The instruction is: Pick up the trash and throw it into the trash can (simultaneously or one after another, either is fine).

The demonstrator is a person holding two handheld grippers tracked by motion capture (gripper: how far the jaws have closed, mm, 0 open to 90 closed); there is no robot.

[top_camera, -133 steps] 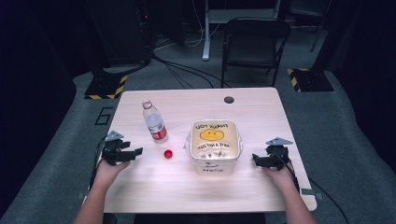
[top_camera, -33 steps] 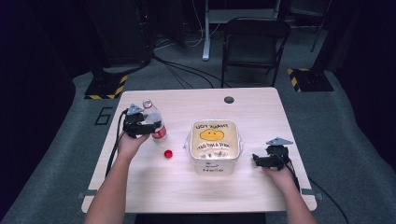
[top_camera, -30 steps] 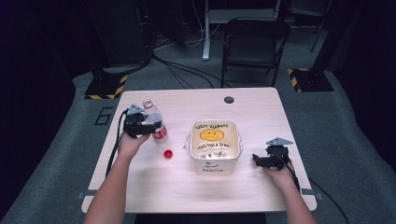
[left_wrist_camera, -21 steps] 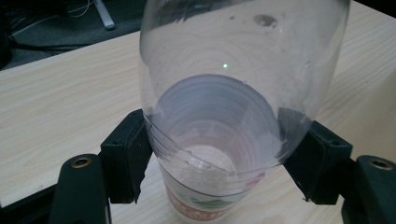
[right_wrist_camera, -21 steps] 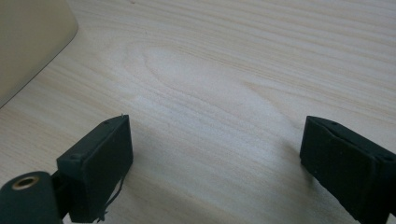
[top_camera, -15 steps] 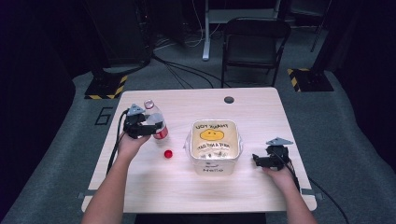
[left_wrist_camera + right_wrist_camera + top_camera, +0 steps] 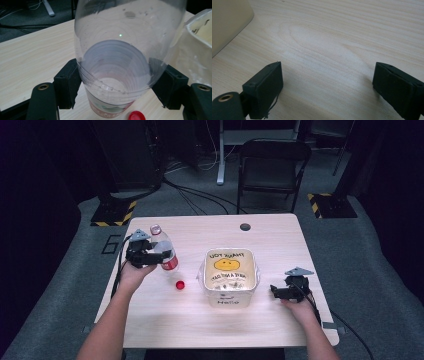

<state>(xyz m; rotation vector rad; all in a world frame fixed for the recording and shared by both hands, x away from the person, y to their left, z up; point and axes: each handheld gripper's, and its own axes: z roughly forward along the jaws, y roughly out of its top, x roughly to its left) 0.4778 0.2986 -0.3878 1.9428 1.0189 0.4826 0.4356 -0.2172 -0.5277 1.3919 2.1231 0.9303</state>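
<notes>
A clear plastic water bottle with a red label stands at the table's left, its neck bare. My left gripper grips it from the left. In the left gripper view the black jaws press on both sides of the bottle, and the left gripper is shut on it. A small red cap lies on the table just in front of the bottle, and the cap peeks out below it. My right gripper rests at the right, open over bare wood; the right gripper holds nothing.
A translucent lidded box with a yellow smiley label sits mid-table between the grippers; its wall is close to the bottle's right. The wooden table has a round grommet at the back. A black chair stands beyond.
Since 4.4 s ago my left gripper has moved from the front left up to the bottle and closed on it. Over the last second hardly anything moves. The right gripper stays put.
</notes>
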